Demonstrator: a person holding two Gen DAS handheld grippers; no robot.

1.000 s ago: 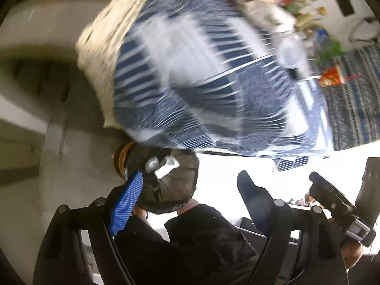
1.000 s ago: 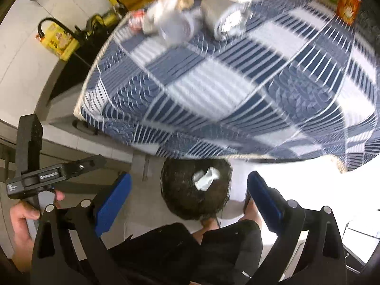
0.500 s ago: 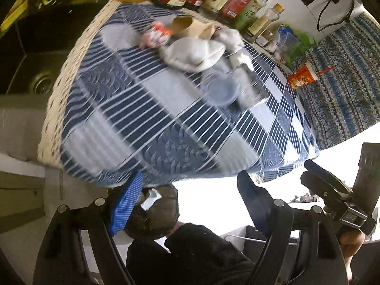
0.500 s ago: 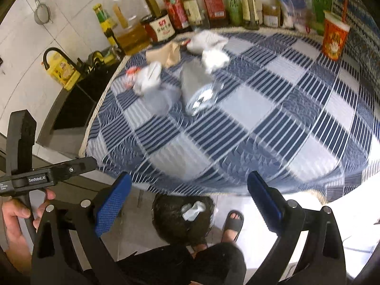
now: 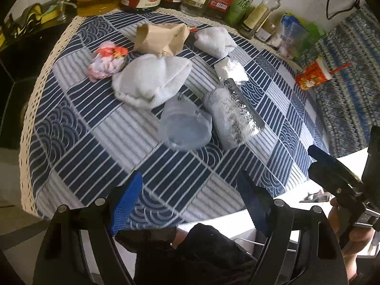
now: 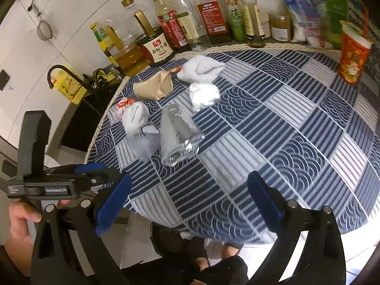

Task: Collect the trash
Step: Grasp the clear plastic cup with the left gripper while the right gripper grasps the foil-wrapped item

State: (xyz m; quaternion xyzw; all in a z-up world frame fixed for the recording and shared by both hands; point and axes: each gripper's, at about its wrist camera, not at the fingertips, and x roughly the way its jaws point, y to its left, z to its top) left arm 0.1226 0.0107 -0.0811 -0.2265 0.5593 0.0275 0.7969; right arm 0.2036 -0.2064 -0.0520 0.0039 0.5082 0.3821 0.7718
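Trash: crumpled white wads (image 5: 152, 80), a brown paper bag (image 5: 161, 39) and a clear plastic cup (image 5: 186, 128) clustered on the checked tablecloth (image 5: 95, 128). Left gripper (image 5: 190, 204) and right gripper (image 6: 187, 204) hover released, empty. Straddle the nearest piece squarely before clenching.

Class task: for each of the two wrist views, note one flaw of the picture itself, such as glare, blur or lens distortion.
Left wrist view: the fisheye bows the blue-and-white patterned tablecloth's cream edge; the bright floor at lower right is washed out. Right wrist view: the clear plastic cup lying on its side is smeared by blur, and white glare burns out the floor at the lower right.
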